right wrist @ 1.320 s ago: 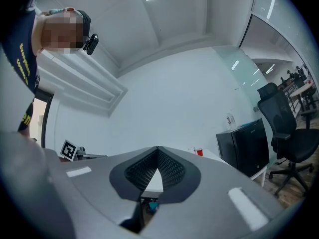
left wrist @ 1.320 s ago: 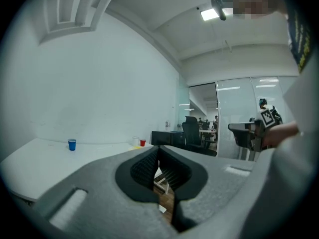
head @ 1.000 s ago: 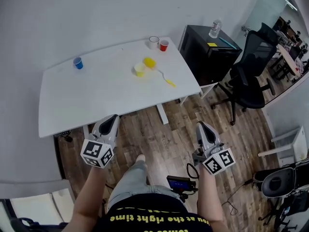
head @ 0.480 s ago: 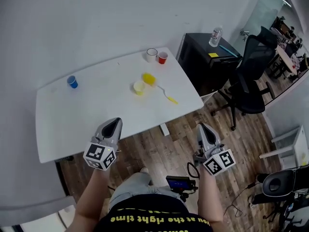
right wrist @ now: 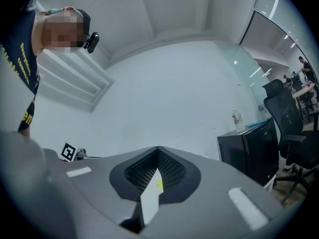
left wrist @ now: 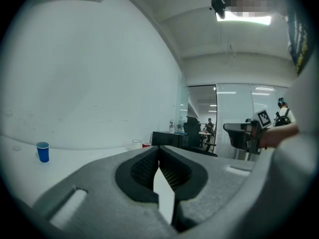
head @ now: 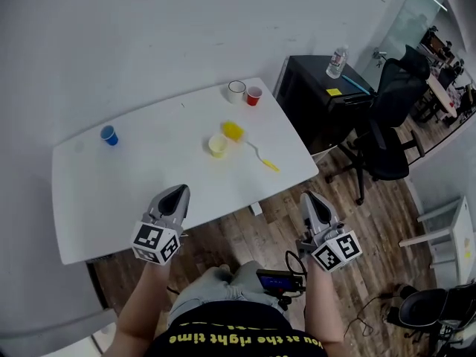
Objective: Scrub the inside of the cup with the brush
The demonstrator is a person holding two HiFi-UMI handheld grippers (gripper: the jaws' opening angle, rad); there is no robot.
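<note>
Both claws have come closer to the white rectangular desk (head: 134, 192) since a second ago; the left claw (head: 177, 194), which hung over the wooden floor (head: 245, 236) short of the near edge, now has its tips over that edge; the right claw (head: 309, 199) is over the floor, just off the near-right corner. Each claw is clenched with nothing in it; in the left gripper view the ribbed pads (left wrist: 149, 168) meet at their tips, and the right gripper view shows the same.

On the desk, the pale yellow plastic cup (head: 218, 146) stands upright right of the middle, well apart from both claws; the yellow brush (head: 256, 155) lies just beside it, its yellow head toward the far edge and its thin stem running toward the right edge; whether head and cup touch I cannot tell. At the far-right corner a clear glass cup (head: 236, 91) and a small red cup (head: 254, 95) stand side by side; a small blue cup (head: 109, 135) stands alone near the far-left corner, and shows at the left of the left gripper view (left wrist: 43, 152).

Beyond the right edge stands a black cabinet (head: 327, 103) with a plastic bottle (head: 338, 62) on top; a black office chair (head: 387, 125) is beside it.
</note>
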